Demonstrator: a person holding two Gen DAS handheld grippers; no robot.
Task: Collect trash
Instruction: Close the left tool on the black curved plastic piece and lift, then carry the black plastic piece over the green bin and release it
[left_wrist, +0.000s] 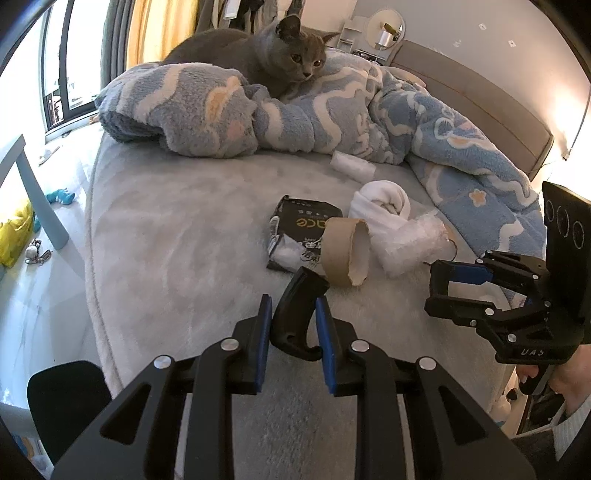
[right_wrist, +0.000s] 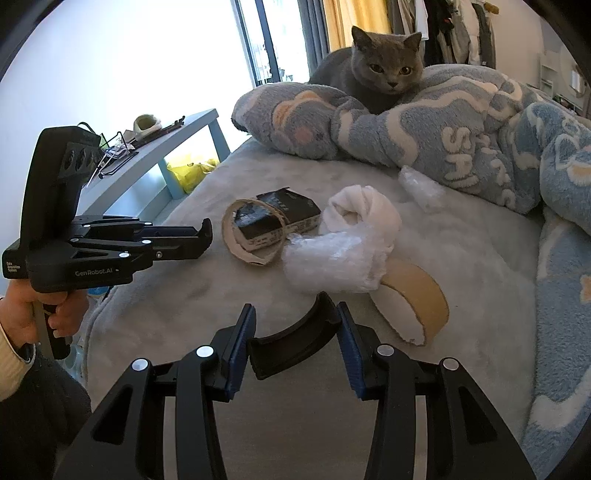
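Bed was the work surface, with soft grey plush. Likely risk: light trash would sink or roll in the plush when nudged. Its left edge dropped to the floor beside the blue desk, so anything pushed that way could fall off. There was open room on the bare sheet left of the pile. The right and far sides were blocked by the blanket.

Cat lay on the blanket, facing the pile, well apart from it. It could swat or jump in and scatter things.

The trash was bunched mid-bed:
- white cloth wad
- bubble wrap, touching the wad
- tape roll, half under the wrap
- cardboard ring, leaning on the black packet
- small wrap piece, against the blanket fold

The items were packed tight, so grabbing one would probably drag its neighbour. The ring stood on edge and could roll.

Left claw looked clamped on a black hooked piece, just short of the ring. Right claw looked clamped on a black curved strip, near the wrap. Both claws were full, so neither could take more until it unloaded. Both grips were near the fingertips, so a slip seemed possible. The two claws were close together and could clash over the pile.
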